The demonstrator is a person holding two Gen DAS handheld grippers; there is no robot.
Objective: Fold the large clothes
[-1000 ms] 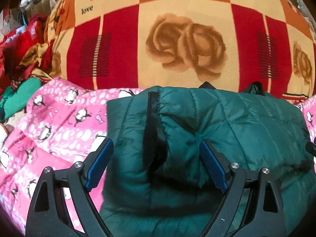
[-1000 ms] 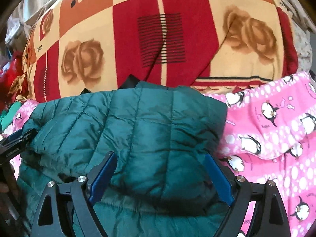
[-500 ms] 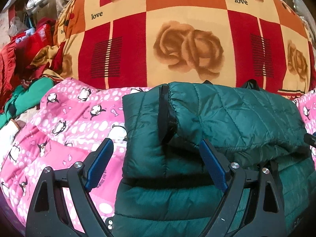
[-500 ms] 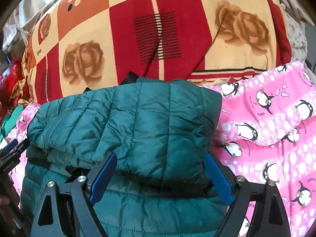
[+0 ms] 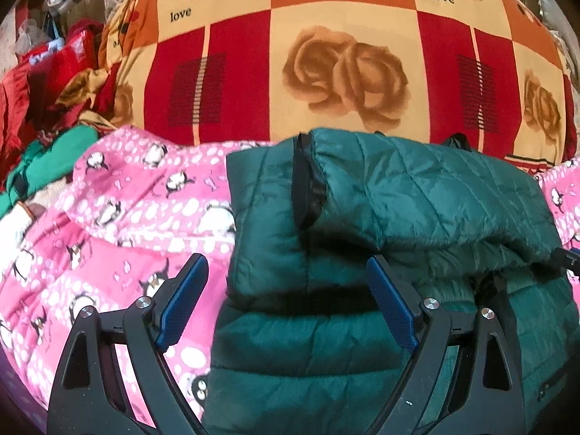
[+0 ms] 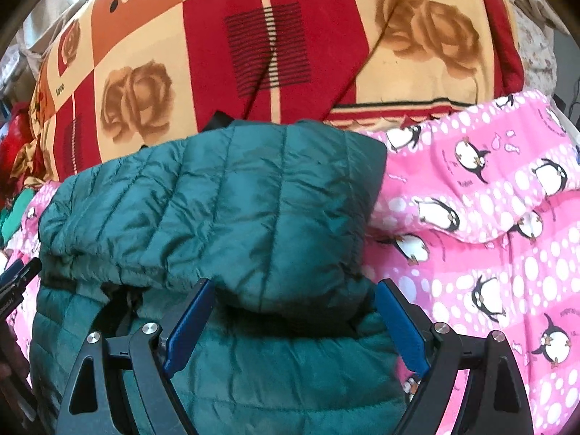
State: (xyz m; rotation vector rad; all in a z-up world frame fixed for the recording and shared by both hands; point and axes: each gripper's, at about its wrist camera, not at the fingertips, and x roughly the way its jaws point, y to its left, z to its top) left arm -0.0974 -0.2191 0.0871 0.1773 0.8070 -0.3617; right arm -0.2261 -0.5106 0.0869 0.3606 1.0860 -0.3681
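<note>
Ahead of the spread, empty left gripper and right gripper, the green quilted jacket is seen lying doubled over on the pink penguin blanket, one fold judged done, further folds perhaps left.

Both views bright, warm daylight from upper left. Soft sheen on the dark green quilted puffer jacket, deep shadow under its folded top layer. Red, orange and cream rose-print blanket evenly lit, slightly soft. Strong fisheye bending, black vignette in the corners. Centre sharp; the pink penguin-print cover smears toward the edges.
</note>
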